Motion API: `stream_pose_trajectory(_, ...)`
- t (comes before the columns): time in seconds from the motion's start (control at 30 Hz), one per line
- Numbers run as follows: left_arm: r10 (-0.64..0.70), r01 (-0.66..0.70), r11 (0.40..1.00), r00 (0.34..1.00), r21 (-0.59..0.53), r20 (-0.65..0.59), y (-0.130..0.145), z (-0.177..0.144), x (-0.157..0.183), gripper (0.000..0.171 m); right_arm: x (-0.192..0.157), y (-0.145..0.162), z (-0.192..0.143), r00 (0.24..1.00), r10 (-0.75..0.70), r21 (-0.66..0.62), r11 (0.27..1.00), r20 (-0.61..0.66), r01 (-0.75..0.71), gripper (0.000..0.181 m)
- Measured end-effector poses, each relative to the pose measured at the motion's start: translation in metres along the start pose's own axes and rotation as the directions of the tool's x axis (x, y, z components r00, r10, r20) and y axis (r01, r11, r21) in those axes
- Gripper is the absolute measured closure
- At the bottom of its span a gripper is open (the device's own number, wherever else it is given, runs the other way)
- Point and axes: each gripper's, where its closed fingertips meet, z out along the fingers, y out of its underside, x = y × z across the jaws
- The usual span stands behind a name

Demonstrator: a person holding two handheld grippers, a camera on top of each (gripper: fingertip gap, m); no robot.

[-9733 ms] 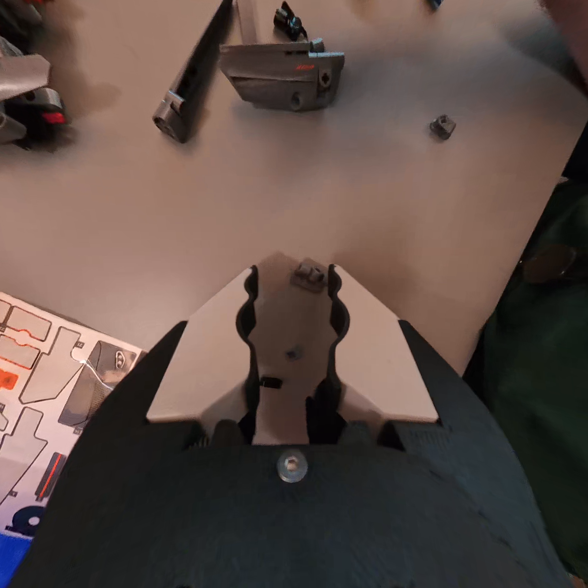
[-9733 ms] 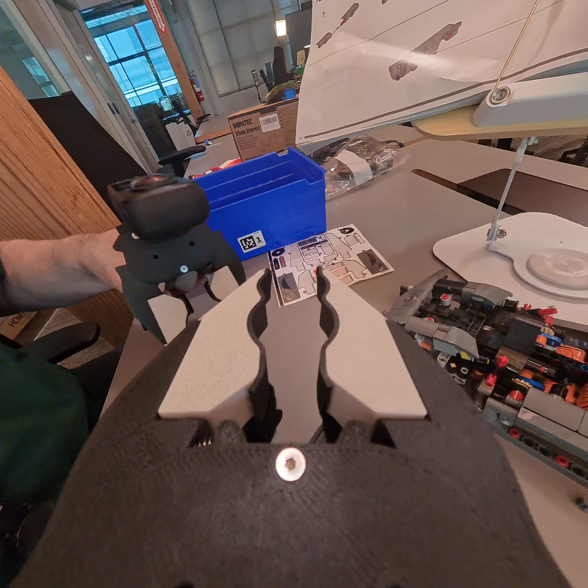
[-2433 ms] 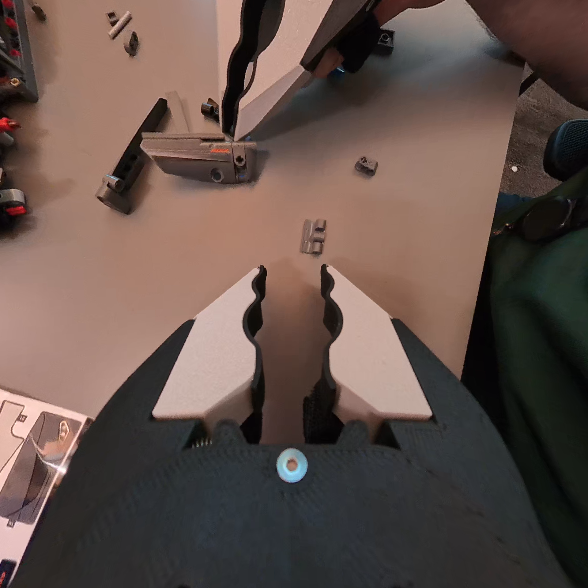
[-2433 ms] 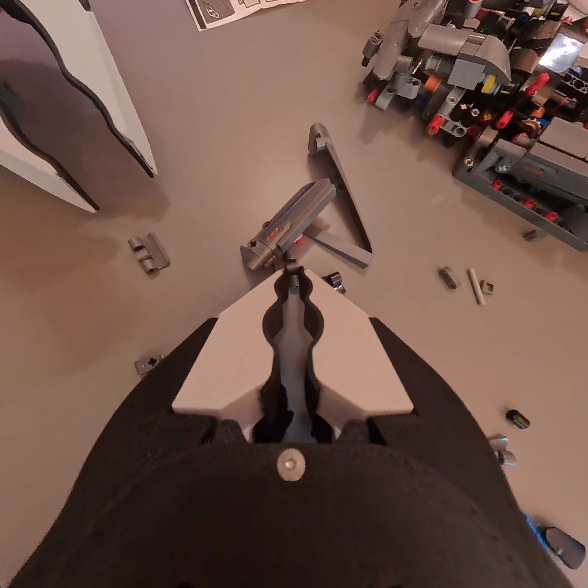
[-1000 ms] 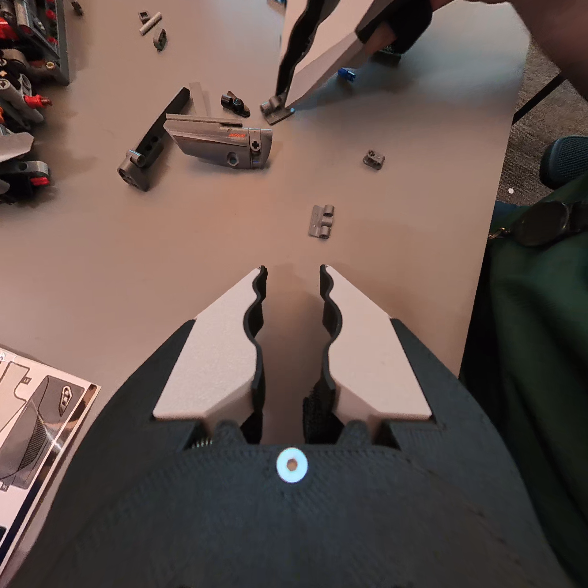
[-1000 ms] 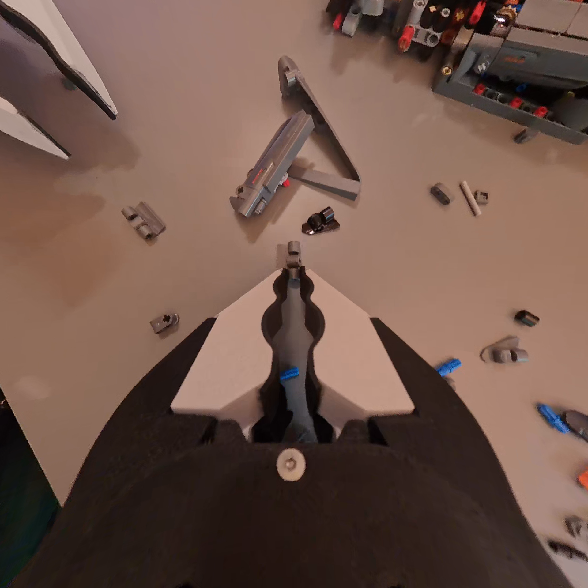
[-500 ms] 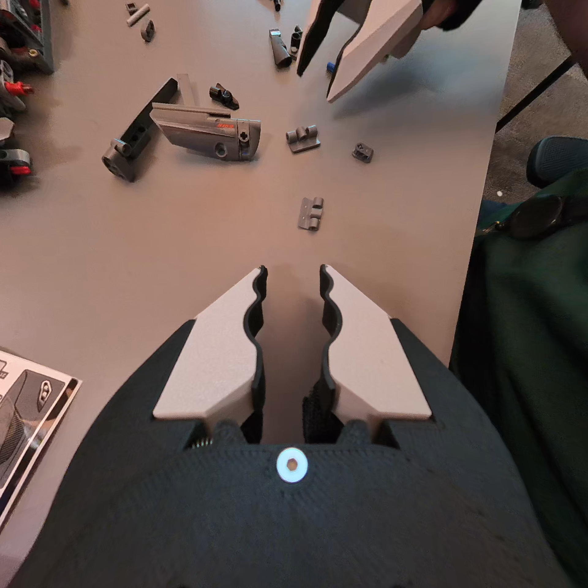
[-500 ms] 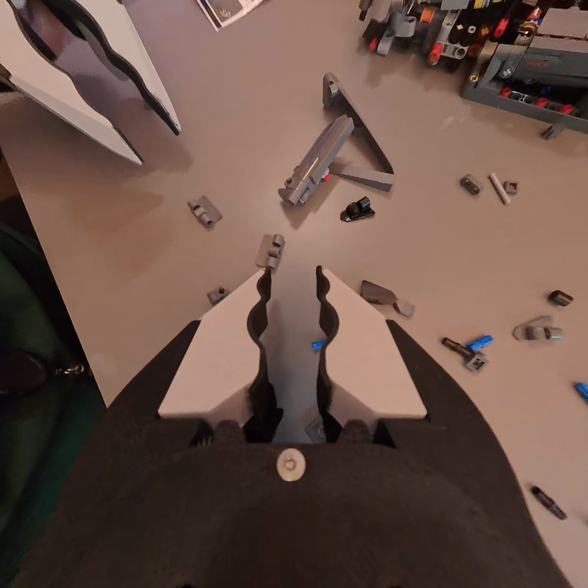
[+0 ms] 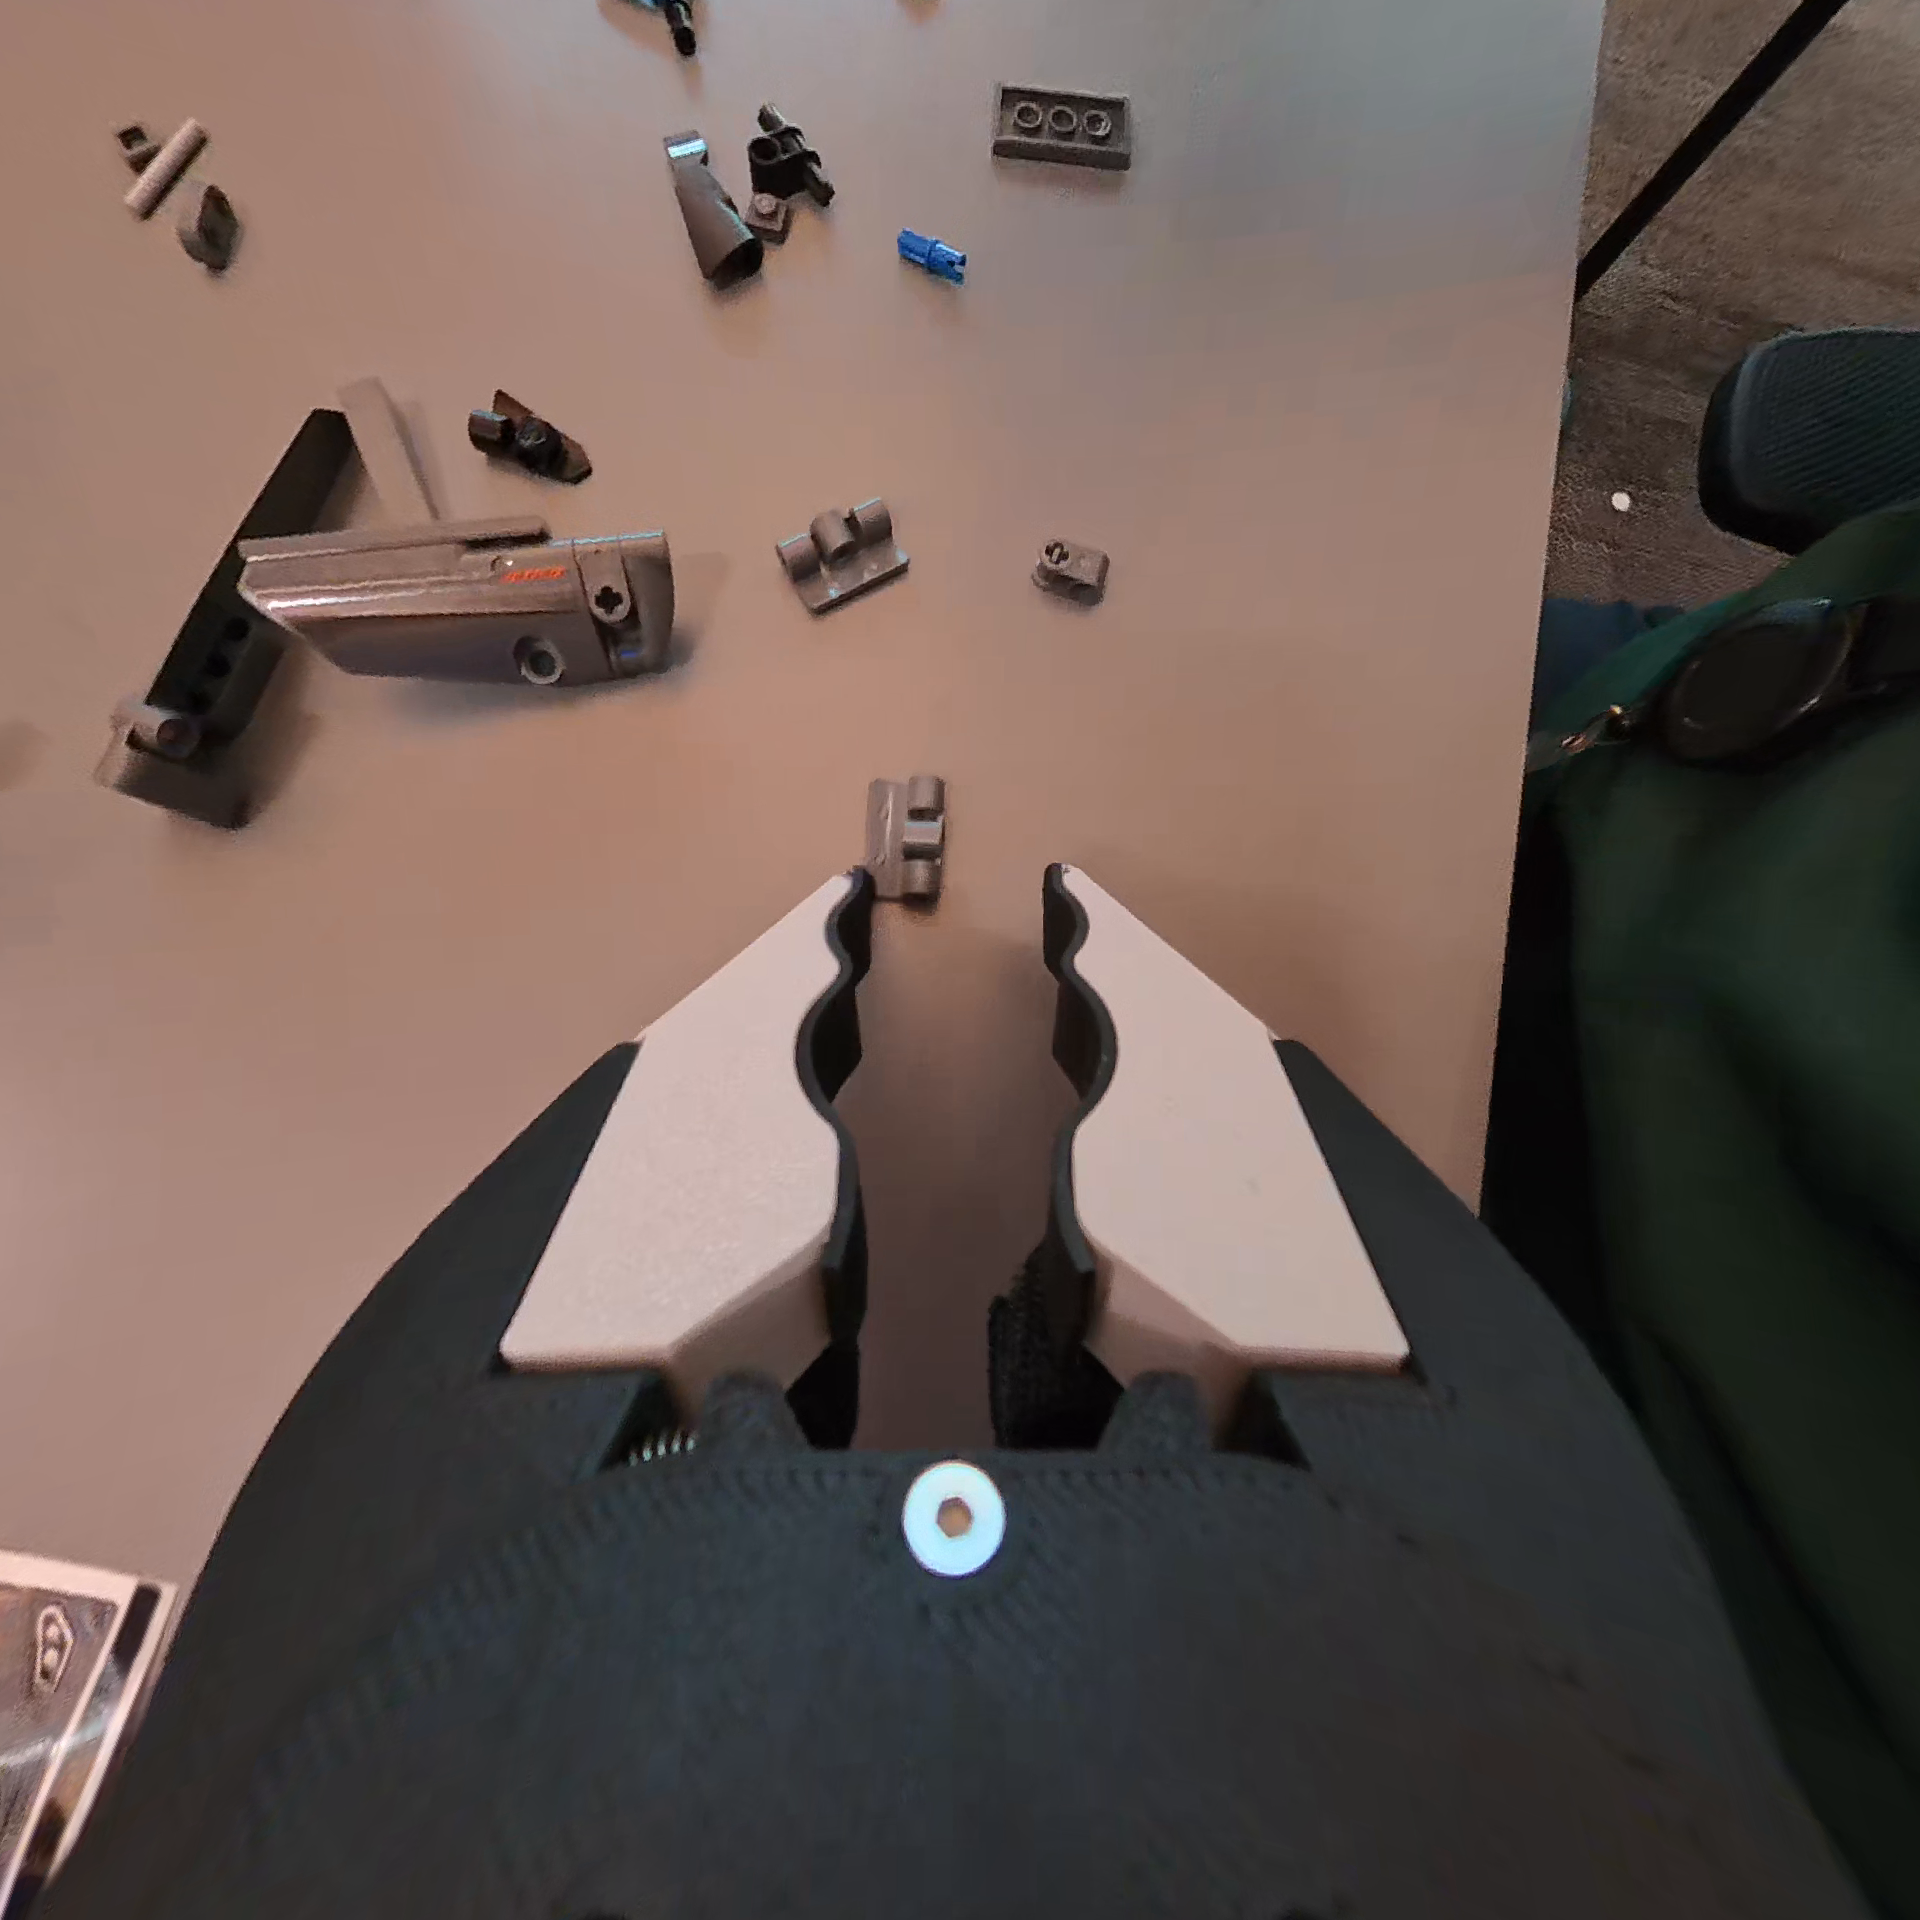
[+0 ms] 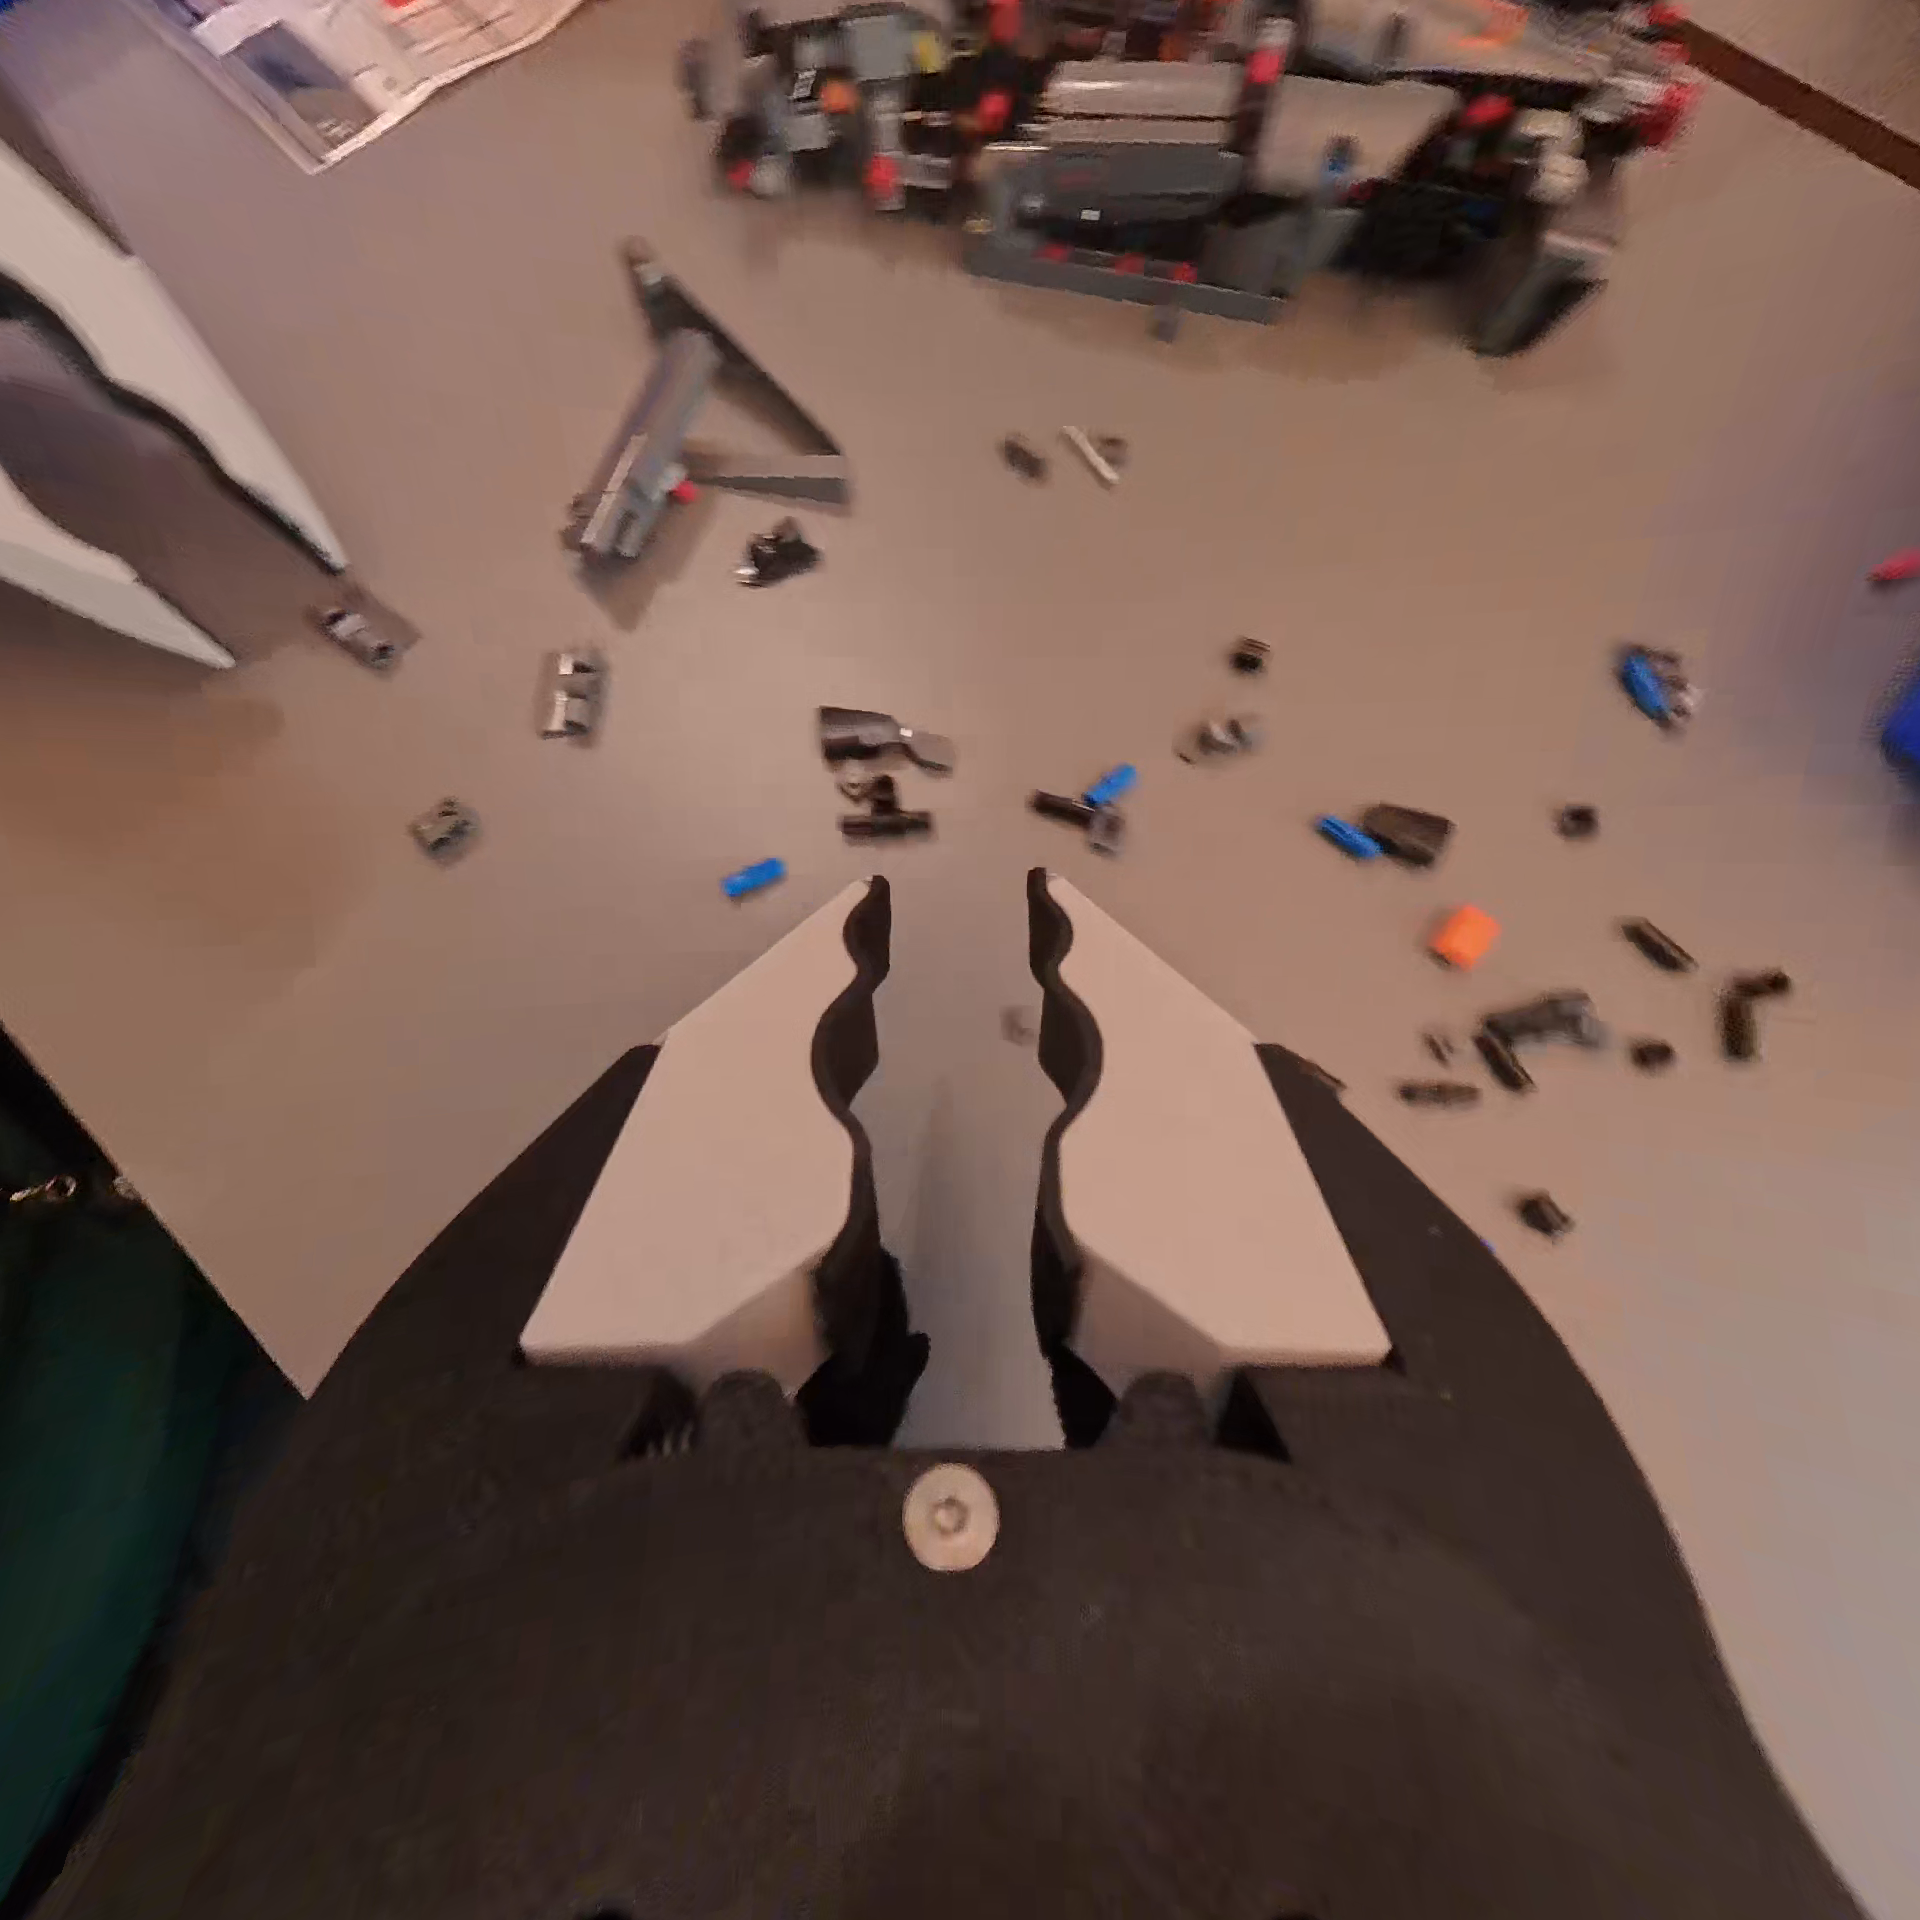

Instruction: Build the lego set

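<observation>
In my left wrist view, my left gripper (image 9: 951, 873) has its jaws apart and empty, and the small grey hinge piece (image 9: 907, 837) lies on the table (image 9: 1247, 416) just above my left fingertip, centre of the frame, its long axis running up-frame roughly in line with my fingers, while the second grey hinge piece (image 9: 843, 543) sits farther up. In my right wrist view, blurred, my right gripper (image 10: 956, 883) is likewise spread and empty at centre, well apart from that piece at left (image 10: 356, 631), so my left is nearer.
</observation>
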Motion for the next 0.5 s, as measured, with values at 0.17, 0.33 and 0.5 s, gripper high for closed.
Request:
stream_pose_trajectory(0.17,0.018,-0.018,0.999,1.0,-0.035,0.008,0.001,0.007,-0.002,0.142,0.035,0.022,-0.017,0.992,0.067,-0.013,0.998,-0.106,-0.069,0.158)
stream_pose_trajectory(0.33,0.019,-0.018,0.999,1.0,-0.035,0.007,0.001,0.008,0.0,0.149,0.054,0.034,-0.032,0.984,0.106,-0.001,0.994,-0.145,-0.108,0.16)
stream_pose_trajectory(0.5,0.021,-0.02,0.999,1.0,-0.038,0.012,0.001,0.008,0.0,0.154,0.042,0.045,-0.02,0.999,0.021,-0.062,0.998,-0.044,-0.024,0.161)
